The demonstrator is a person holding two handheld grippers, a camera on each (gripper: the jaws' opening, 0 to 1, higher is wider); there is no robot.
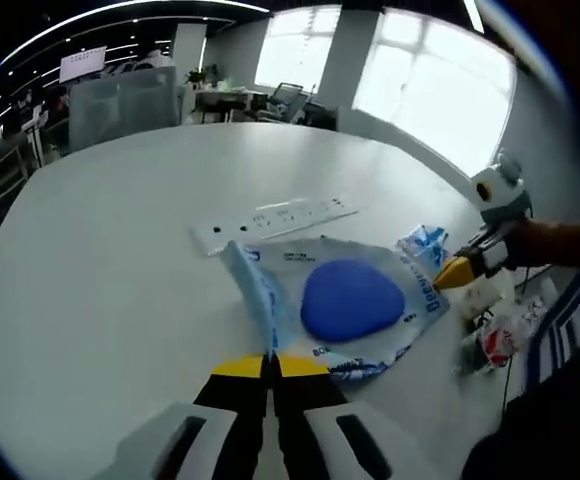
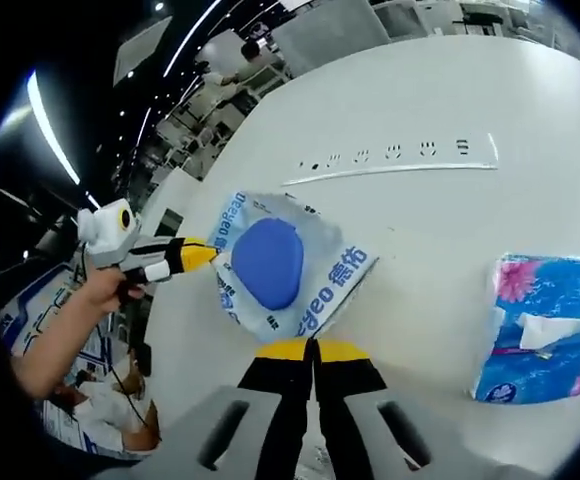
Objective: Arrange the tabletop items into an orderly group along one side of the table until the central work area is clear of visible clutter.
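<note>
A blue-and-white wipes pack (image 1: 355, 300) with a blue oval lid lies on the white round table (image 1: 110, 260). My left gripper (image 1: 270, 360) is shut on its near edge, which is pulled up a little. In the left gripper view, my right gripper (image 1: 440, 280) comes in from the right and its yellow tip meets the pack's right edge. In the right gripper view, my right gripper (image 2: 310, 345) is shut on the near corner of the wipes pack (image 2: 270, 262). There my left gripper (image 2: 210, 255), held by a hand, touches the pack's left edge.
A white power strip (image 1: 275, 215) (image 2: 390, 165) lies just beyond the pack. A blue-and-pink tissue pack (image 2: 545, 325) (image 1: 422, 243) sits to one side. Small packets (image 1: 490, 340) lie near the table's edge. Desks and chairs stand beyond the table.
</note>
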